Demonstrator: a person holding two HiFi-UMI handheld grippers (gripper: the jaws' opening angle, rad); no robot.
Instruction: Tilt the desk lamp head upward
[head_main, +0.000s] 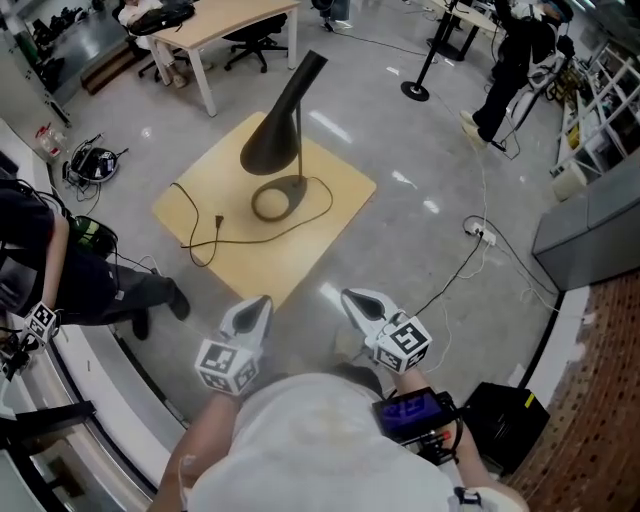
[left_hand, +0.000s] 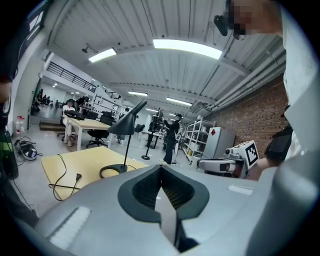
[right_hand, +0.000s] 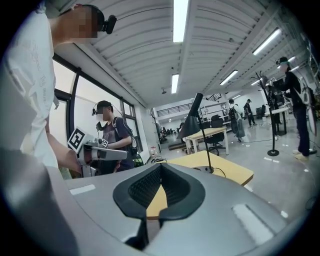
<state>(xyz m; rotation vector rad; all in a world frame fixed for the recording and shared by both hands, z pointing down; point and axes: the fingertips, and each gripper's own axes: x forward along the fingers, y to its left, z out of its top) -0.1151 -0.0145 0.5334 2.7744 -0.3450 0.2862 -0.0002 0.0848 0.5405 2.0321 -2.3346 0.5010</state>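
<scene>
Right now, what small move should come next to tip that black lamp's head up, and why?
Probably carry the right gripper forward toward the black cone-shaped lamp head, opening its fingers on the way. Both it and the left gripper are shut, empty and well short of that head, which slopes down over the pale wooden tabletop.

Grey polished concrete floor (head_main: 420, 130), glare spots on it. Low pale wood counter (head_main: 265, 270) mid-floor. Light wooden desk (head_main: 230, 20) with black office chairs (head_main: 255, 45) at the far end. White shelving (head_main: 600, 100) on the right, grey cabinet (head_main: 590, 230) near it. Brick wall (head_main: 600, 400) at lower right. Ribbed white ceiling with strip lights (left_hand: 187, 47). Tall dark-framed windows (right_hand: 95, 95). Black stanchion post (head_main: 418, 85), cable and power strip (head_main: 480, 232) on the floor.
</scene>
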